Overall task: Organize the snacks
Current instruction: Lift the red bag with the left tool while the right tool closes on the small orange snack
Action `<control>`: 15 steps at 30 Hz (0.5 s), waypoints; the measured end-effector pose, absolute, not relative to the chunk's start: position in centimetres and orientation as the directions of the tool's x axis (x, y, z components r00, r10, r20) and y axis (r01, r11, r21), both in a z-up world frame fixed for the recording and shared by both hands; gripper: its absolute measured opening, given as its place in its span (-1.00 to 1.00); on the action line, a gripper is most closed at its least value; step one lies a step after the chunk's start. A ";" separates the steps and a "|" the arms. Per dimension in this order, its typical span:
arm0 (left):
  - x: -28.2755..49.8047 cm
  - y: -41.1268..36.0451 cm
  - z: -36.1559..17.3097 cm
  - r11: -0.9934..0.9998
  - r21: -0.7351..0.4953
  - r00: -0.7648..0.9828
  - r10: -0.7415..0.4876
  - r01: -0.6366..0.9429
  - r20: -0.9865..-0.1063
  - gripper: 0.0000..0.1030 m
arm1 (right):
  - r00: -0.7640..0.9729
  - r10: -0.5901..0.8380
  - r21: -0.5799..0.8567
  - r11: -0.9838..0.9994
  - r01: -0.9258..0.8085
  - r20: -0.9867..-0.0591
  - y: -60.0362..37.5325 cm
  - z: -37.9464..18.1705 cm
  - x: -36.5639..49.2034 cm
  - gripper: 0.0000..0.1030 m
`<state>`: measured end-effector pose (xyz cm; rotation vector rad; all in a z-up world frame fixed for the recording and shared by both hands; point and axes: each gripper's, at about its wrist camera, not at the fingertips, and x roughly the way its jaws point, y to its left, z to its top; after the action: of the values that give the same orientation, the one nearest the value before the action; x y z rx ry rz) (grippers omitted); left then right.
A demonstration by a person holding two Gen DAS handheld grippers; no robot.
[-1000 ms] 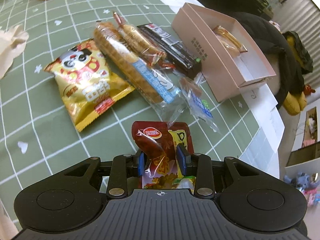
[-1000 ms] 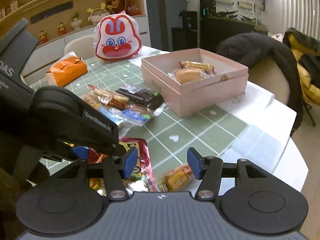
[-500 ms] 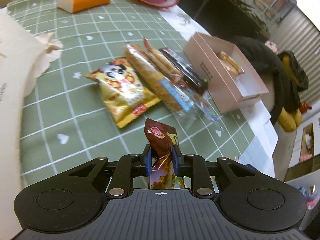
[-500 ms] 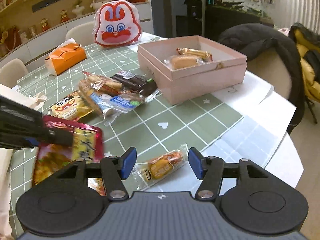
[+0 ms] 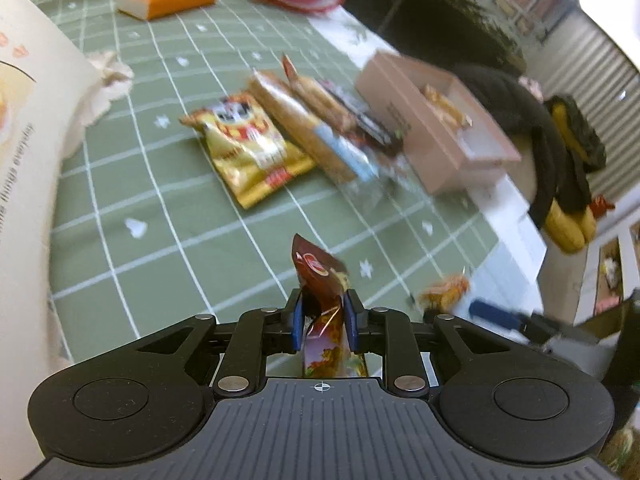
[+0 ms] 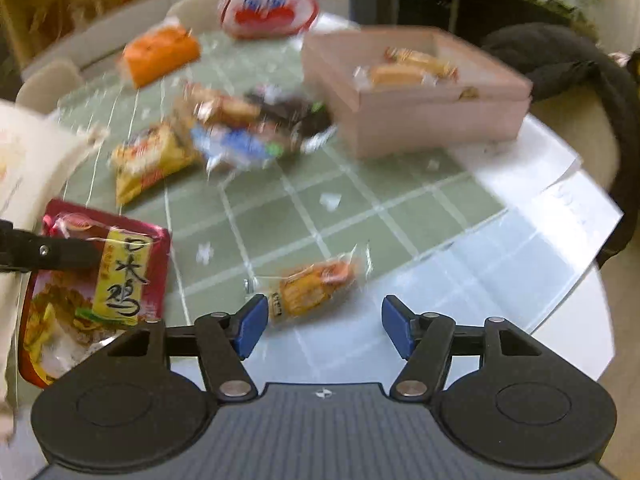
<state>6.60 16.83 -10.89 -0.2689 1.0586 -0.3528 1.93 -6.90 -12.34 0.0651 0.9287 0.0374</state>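
Observation:
My left gripper (image 5: 322,322) is shut on a red snack packet (image 5: 318,276) and holds it above the green checked tablecloth (image 5: 160,216); the packet also shows in the right wrist view (image 6: 96,284) at the left. My right gripper (image 6: 324,326) is open, just above a small orange wrapped snack (image 6: 312,286) lying at the table's near edge. That snack shows in the left wrist view (image 5: 442,296). A pink open box (image 6: 416,96) holding a few wrapped snacks stands at the back right.
A yellow panda packet (image 5: 250,148), long biscuit packs (image 5: 304,128) and a dark bar lie in a pile beside the box. An orange tissue box (image 6: 160,54) and a rabbit-face bag (image 6: 266,0) stand at the back. A cream bag (image 5: 28,152) is at the left.
My left gripper has lifted the red packet off the table and drawn back. My right gripper has moved down toward the small orange snack, still open.

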 end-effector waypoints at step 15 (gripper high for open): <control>6.7 14.1 -13.1 0.900 -0.337 0.396 -0.427 0.278 -0.813 -0.13 | 0.589 0.052 0.118 0.990 0.074 -0.806 -8.1 -10.9 3.4 0.23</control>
<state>6.71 14.13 -13.10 -0.1559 1.0747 -0.4487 3.35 -8.15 -10.93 0.1444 0.9414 -0.0123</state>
